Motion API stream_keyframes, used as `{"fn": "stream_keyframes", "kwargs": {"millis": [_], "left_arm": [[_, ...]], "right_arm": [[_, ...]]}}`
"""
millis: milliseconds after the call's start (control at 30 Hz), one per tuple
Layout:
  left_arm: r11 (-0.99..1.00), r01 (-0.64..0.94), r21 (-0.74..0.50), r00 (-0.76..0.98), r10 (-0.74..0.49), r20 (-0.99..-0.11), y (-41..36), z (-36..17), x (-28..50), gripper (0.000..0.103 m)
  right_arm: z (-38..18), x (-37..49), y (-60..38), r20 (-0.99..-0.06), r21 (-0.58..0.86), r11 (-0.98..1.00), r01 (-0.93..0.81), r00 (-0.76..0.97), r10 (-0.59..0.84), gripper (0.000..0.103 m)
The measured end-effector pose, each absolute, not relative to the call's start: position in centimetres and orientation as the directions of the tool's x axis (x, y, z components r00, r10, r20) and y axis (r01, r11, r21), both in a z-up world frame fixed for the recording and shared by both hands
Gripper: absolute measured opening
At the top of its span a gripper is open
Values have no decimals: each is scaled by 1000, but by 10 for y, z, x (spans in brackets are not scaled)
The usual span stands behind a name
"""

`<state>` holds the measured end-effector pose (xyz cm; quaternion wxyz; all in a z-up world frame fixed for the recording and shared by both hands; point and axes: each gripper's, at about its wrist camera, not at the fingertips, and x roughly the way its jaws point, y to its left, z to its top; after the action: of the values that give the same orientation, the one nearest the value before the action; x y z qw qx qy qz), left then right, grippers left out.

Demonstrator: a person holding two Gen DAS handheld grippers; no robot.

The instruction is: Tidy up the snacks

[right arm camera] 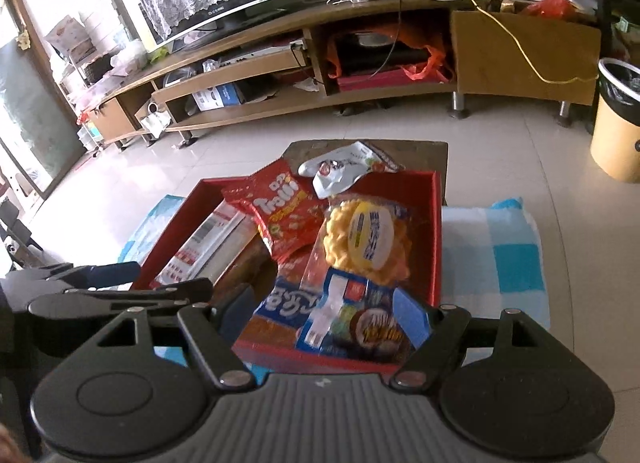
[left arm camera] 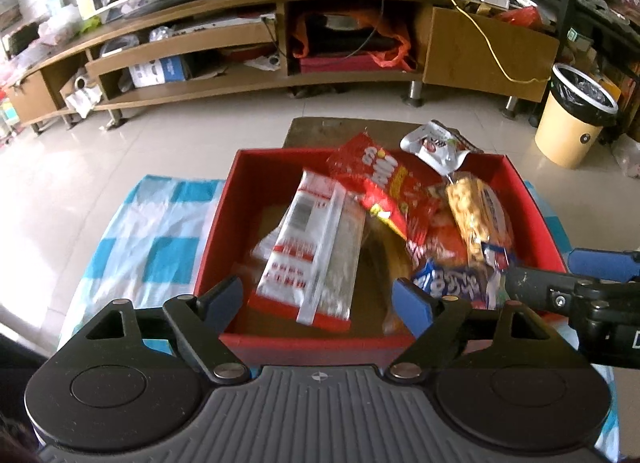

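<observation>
A red box [left arm camera: 312, 343] [right arm camera: 436, 231] sits on a blue-checked cloth and holds several snacks. Among them are a red gummy bag [left arm camera: 380, 183] [right arm camera: 280, 211], a yellow puffed snack [left arm camera: 476, 215] [right arm camera: 368, 239] and a silver pouch [left arm camera: 436, 145] at the far rim. My left gripper [left arm camera: 318, 299] is open over the box's near edge. A white-and-red packet [left arm camera: 312, 259] lies blurred between its fingers, touching neither pad. My right gripper [right arm camera: 324, 311] is at the box's near right corner. A blue packet [right arm camera: 352, 323] fills its gap, its right edge against the blue pad.
The checked cloth [left arm camera: 152, 231] spreads on both sides of the box. A brown board [left arm camera: 320, 131] lies beyond it. A long wooden TV stand [left arm camera: 280, 63] runs across the back. A yellow bin [left arm camera: 572, 115] stands at the right, with tiled floor between.
</observation>
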<state>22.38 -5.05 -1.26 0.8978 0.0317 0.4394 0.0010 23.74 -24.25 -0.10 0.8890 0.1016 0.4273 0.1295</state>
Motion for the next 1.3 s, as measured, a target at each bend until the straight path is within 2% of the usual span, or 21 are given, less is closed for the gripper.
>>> {"fn": "stream_keyframes", "kwargs": {"millis": [100, 267, 1033, 1300], "left_arm": [[999, 15, 49, 613, 30, -789, -47, -12, 214, 90], [998, 11, 59, 610, 40, -792, -45, -14, 197, 101], [996, 25, 83, 591, 52, -805, -42, -17, 82, 103], [994, 50, 98, 562, 53, -825, -35, -24, 40, 103]], "right_arm": [[-2, 229, -241, -732, 304, 943, -132, 601, 320, 73], [-1, 213, -237, -736, 309, 943, -127, 596, 321, 73], [3, 72, -228, -760, 234, 972, -20, 620, 196, 75], [-10, 33, -212, -802, 182, 983, -21, 576, 161, 76]]}}
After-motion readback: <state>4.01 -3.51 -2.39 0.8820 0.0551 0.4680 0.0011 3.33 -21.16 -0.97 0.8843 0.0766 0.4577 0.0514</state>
